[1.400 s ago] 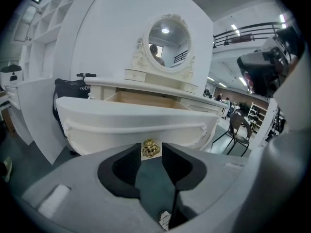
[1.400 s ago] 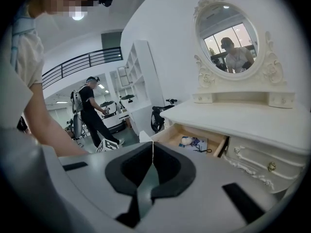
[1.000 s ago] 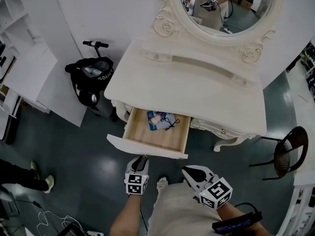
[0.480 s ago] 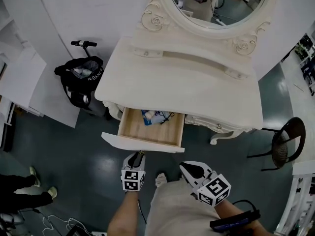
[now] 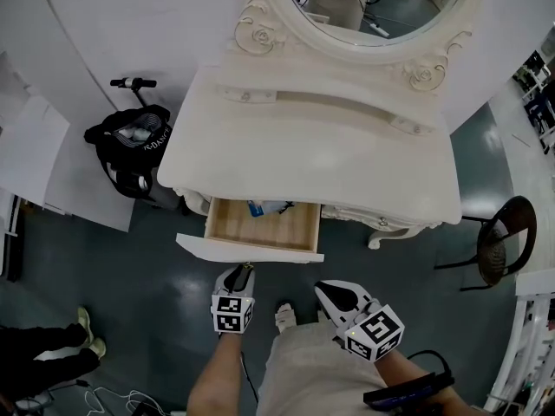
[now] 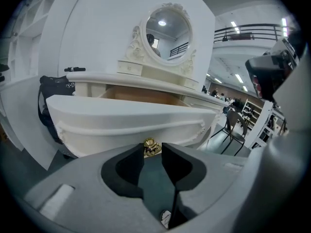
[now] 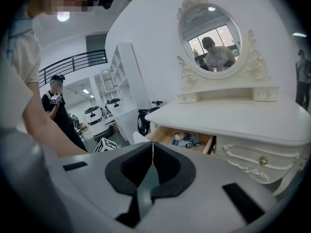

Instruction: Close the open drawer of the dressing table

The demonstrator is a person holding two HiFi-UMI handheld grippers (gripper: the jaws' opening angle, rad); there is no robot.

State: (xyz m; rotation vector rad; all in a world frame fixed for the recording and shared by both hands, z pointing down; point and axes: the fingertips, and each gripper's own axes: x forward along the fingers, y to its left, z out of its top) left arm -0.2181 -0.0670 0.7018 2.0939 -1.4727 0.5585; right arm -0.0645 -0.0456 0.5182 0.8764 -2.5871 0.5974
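1. The pale wooden drawer with a curved cream front (image 5: 251, 250) is sitting deeper under the cream carved counter (image 5: 312, 159) than a second ago. Less of its wooden floor is showing, though it is still standing partly open.
2. The left tool (image 5: 245, 270) is following the drawer front inward, its jaws clenching the small gold knob (image 6: 151, 147) at the middle of that front.
3. The right tool (image 5: 332, 293) is hanging beside it, clear of the drawer, its jaws pressed together on nothing.
4. The counter's edge is now covering most of the blue packet (image 5: 257, 207) in the head view. The right gripper view is showing it lying beside a dark cord (image 7: 192, 143) inside the drawer.
5. The top of the head view is cutting off the oval mirror (image 5: 368, 7).
6. In the left gripper view, the cream front is hiding the drawer's contents.
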